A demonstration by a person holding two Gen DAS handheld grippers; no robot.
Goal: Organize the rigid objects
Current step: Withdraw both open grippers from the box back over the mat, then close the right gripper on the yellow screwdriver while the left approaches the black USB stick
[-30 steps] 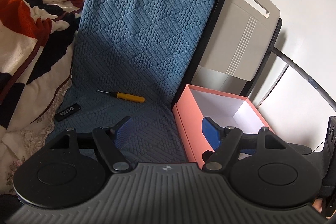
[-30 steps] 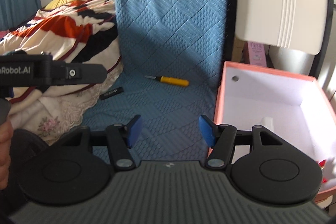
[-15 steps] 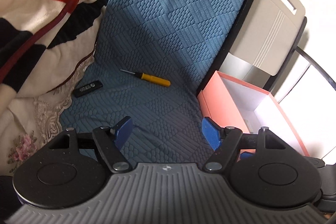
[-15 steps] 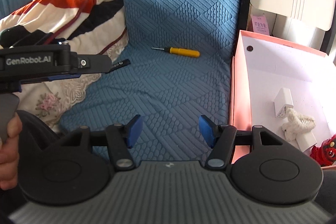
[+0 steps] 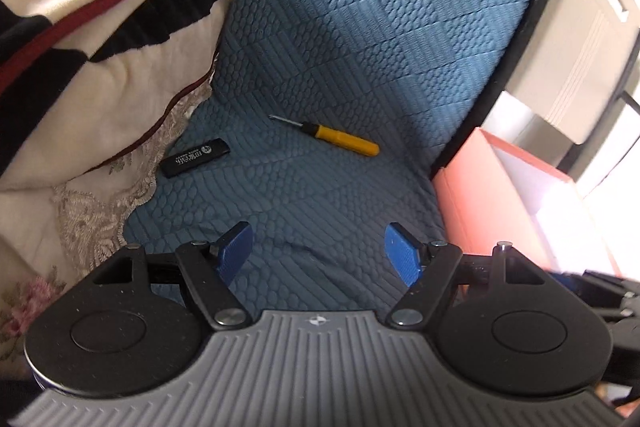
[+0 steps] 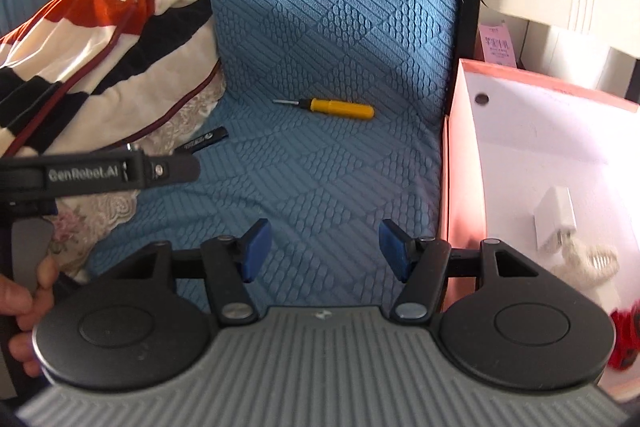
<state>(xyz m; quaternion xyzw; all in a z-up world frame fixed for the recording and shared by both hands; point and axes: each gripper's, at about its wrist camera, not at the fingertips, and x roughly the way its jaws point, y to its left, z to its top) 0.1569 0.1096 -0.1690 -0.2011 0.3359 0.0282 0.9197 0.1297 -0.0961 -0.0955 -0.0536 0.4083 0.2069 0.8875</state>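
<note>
A yellow-handled screwdriver point(image 5: 339, 138) point(image 6: 335, 107) lies on the blue quilted mat point(image 5: 360, 67) point(image 6: 320, 167). To its left a flat black stick with white print point(image 5: 195, 157) point(image 6: 206, 139) rests at the blanket's edge. A pink box point(image 5: 500, 187) point(image 6: 540, 131) stands right of the mat; inside it are a white charger point(image 6: 557, 223), a white cord point(image 6: 588, 259) and a red item point(image 6: 624, 339). My left gripper point(image 5: 318, 253) is open and empty, short of both objects. My right gripper point(image 6: 324, 247) is open and empty over the mat beside the box.
A striped red, black and cream blanket point(image 5: 80, 27) point(image 6: 100, 39) with a lace hem borders the mat on the left. A beige board point(image 5: 580, 47) leans behind the box. A hand point(image 6: 24, 311) holds the left gripper's body point(image 6: 100, 173) at the left of the right wrist view.
Both grippers have come down and closer to the mat; the screwdriver and black stick look larger. The box's inside has come into the right wrist view. Jaw openings are unchanged.
</note>
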